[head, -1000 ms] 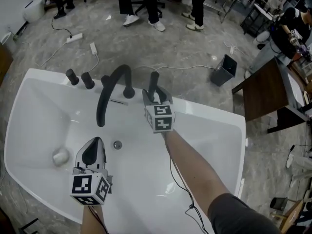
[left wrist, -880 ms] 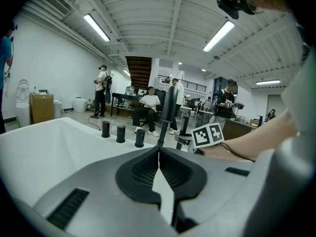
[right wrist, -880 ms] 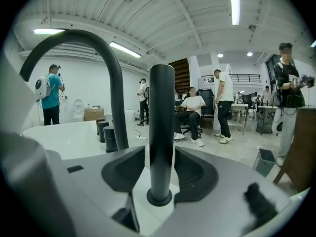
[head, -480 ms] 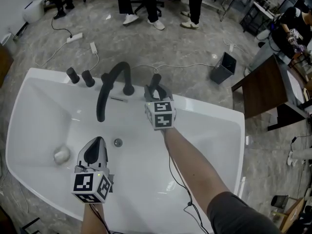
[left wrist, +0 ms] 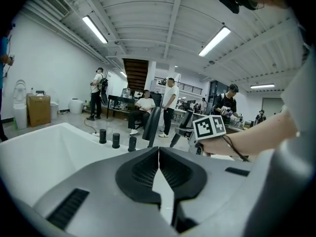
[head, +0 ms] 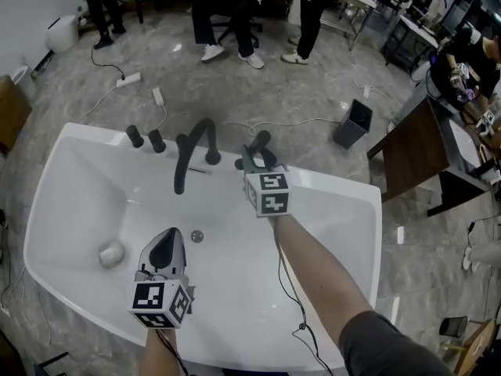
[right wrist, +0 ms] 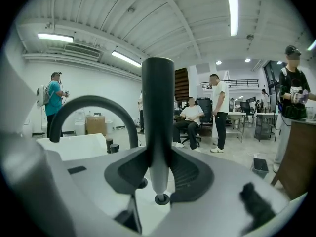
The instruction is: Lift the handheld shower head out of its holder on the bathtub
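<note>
The black handheld shower head stands upright between the pads of my right gripper, which is shut on its handle. Its tapered silver lower end shows just above the round dark holder on the white bathtub's rim. In the head view the right gripper holds the shower head over the tub's far rim. My left gripper hangs over the tub's basin, nearer to me, shut with nothing between its pads.
A black arched faucet spout and two black knobs stand on the far rim, left of the shower head. A drain and a small white object lie in the basin. A grey bin, a wooden table and people are beyond.
My right gripper has closed on the shower head's handle and risen with it. My left gripper has also risen a little over the basin.
</note>
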`<state>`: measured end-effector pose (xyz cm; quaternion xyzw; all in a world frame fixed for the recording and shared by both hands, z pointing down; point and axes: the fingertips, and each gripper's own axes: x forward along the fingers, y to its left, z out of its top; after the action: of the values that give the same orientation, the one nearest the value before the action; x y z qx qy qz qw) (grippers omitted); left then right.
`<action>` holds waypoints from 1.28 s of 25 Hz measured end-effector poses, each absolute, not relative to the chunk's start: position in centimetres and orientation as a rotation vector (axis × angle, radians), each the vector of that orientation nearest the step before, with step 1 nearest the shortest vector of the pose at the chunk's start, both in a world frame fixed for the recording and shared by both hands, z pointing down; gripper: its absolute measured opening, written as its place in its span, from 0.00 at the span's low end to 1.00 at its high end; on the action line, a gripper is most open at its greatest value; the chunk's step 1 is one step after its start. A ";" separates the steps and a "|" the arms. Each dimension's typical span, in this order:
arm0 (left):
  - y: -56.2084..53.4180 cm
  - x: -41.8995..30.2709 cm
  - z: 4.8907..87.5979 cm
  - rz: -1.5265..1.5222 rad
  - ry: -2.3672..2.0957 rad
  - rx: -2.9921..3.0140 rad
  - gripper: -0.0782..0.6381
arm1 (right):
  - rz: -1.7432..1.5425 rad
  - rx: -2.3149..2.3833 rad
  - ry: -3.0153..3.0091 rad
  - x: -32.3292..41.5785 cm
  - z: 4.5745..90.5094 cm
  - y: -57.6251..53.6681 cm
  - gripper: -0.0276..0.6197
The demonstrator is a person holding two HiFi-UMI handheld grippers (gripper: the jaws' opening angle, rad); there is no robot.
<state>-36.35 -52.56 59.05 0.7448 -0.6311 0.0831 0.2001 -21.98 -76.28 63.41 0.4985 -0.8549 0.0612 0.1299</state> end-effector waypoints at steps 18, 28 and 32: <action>-40.9 -34.7 48.8 0.165 -1.731 2.208 0.13 | 0.112 1.516 -2.516 -18.5 50.6 -61.1 0.26; -31.2 -35.1 46.0 0.129 -1.725 2.211 0.13 | 0.067 1.536 -2.512 -16.9 46.1 -49.1 0.26; -28.5 -33.7 44.9 0.109 -1.708 2.232 0.13 | 0.076 1.554 -2.542 -15.4 44.4 -44.8 0.26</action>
<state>-33.72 -28.52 44.91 0.7828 -0.5991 0.0382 0.1639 -15.44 -44.78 44.43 0.5197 -0.8502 0.0254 0.0806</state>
